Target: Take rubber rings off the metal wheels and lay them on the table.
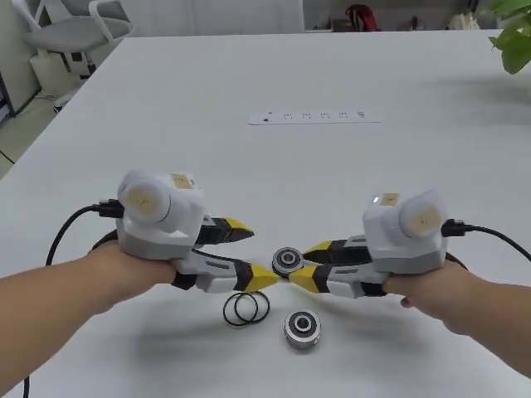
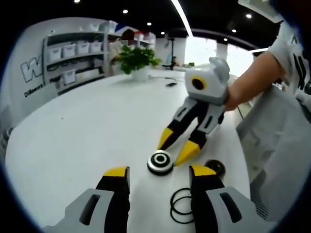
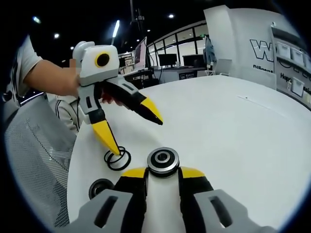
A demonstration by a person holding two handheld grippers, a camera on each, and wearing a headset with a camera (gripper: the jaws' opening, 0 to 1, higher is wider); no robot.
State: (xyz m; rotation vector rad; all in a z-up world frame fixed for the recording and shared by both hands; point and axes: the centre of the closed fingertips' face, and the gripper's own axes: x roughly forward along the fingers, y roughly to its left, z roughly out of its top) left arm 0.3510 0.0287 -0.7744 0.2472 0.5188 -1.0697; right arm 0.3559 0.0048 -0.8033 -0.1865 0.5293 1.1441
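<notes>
Clamping the metal wheel (image 1: pixel 287 259) between its yellow tips, the right claw (image 1: pixel 297 264) holds it low over the bench (image 1: pixel 332 182), midway between the two hands. Whether it touches the surface I cannot tell. In the right gripper view the wheel (image 3: pixel 163 161) sits pinched at its sides, face up. The left claw (image 1: pixel 260 255) is released, jaws spread wide, with one tip raised and the other low, just beside the wheel. Two rubber rings (image 1: pixel 246 308) lie overlapping on the bench near that lower tip. A second wheel (image 1: pixel 302 327) lies flat beside them, closer to the person.

The step in hand looks like peeling a ring off the held wheel. A dark band round its rim may be that ring, though I cannot be sure. To do it well, the right claw should grip firmly without covering the whole rim. One left tip should hook under the band's edge and roll it off sideways rather than pull straight, so the wheel does not twist loose. The freed ring belongs next to the two already down.

The work sits close to the bench's near edge, so a slipped wheel could roll off toward the person. Ahead is wide bare surface as far as the socket panel (image 1: pixel 315 117), with ample room to shift forward.
</notes>
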